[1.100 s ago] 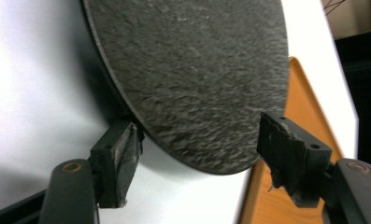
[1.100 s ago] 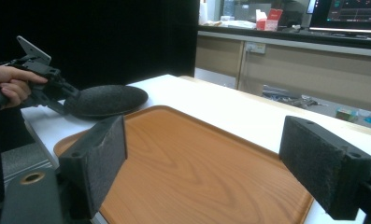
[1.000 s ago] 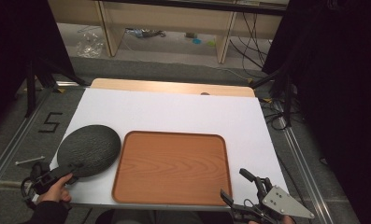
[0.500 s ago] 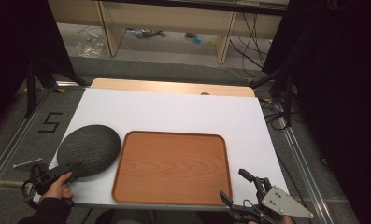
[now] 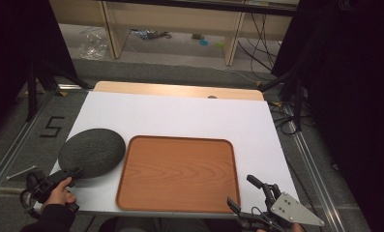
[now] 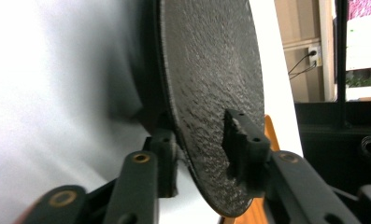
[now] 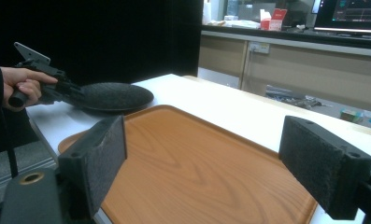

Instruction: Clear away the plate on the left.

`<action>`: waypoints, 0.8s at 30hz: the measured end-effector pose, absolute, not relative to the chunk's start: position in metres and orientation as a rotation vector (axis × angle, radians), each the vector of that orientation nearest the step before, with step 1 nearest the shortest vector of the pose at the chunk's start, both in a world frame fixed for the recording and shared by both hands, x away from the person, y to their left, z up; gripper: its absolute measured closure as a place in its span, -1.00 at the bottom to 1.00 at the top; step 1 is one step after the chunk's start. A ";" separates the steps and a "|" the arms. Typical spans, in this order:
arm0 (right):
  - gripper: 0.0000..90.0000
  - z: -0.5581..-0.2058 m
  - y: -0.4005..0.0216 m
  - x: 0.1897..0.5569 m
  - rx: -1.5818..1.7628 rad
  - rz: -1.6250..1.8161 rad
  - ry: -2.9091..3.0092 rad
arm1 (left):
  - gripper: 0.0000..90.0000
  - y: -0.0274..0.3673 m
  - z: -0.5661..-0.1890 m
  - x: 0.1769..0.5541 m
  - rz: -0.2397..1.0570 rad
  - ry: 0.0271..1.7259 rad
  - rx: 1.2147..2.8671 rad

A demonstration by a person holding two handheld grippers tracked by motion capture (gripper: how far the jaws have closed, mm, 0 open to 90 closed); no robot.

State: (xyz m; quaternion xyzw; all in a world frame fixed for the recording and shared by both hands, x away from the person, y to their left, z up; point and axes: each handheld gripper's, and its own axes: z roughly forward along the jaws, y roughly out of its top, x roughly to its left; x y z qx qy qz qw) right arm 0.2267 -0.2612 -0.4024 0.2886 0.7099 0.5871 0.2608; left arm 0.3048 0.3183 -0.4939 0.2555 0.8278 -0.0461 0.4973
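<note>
The left tongs (image 5: pixel 72 172) have just been closing, and the edge of the dark round plate (image 5: pixel 92 152) sits right between the two pads. In the left gripper view one pad (image 6: pixel 241 140) lies on top of the bumpy plate (image 6: pixel 211 84) and the other is tucked under its rim. They look like they are touching it, so I think the tongs now have hold of the plate, though I cannot tell how hard they squeeze

The plate is on the white surface (image 5: pixel 180 116), at its left side, just beside the wooden tray (image 5: pixel 177 174). It looks flat on the surface, not lifted

The hand (image 5: pixel 59 195) holding the left tongs is at the near left corner. In the right gripper view you can see that hand and its tongs at the plate's rim (image 7: pixel 113 96)

The right tongs (image 5: pixel 250 195) are wide open with nothing in them. They wait by the near right corner of the tray (image 7: pixel 197 172)

With the plate's rim caught, I guess the next job is to lift the plate and bring it over to the tray. It is held only by its edge, so it could tip or slip
</note>
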 end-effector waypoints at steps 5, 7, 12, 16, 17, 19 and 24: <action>-0.64 -0.403 -0.261 0.227 0.780 1.594 1.916 | 0.67 0.318 -0.494 0.305 -0.115 1.996 0.596; -0.64 -0.402 -0.261 0.227 0.782 1.596 1.916 | 0.76 0.319 -0.493 0.306 -0.126 1.994 0.610; -0.64 -0.402 -0.261 0.226 0.783 1.600 1.917 | 0.81 0.320 -0.492 0.307 -0.117 1.971 0.603; -0.64 -0.402 -0.261 0.225 0.791 1.606 1.921 | 0.82 0.322 -0.493 0.307 -0.127 1.962 0.592; -0.64 -0.402 -0.261 0.225 0.791 1.606 1.921 | 0.82 0.322 -0.493 0.307 -0.127 1.962 0.592; -0.64 -0.402 -0.261 0.226 0.774 1.606 1.918 | 0.82 0.325 -0.494 0.308 -0.142 1.944 0.571; -0.64 -0.402 -0.260 0.227 0.768 1.626 1.918 | 0.88 0.329 -0.489 0.311 -0.092 1.919 0.591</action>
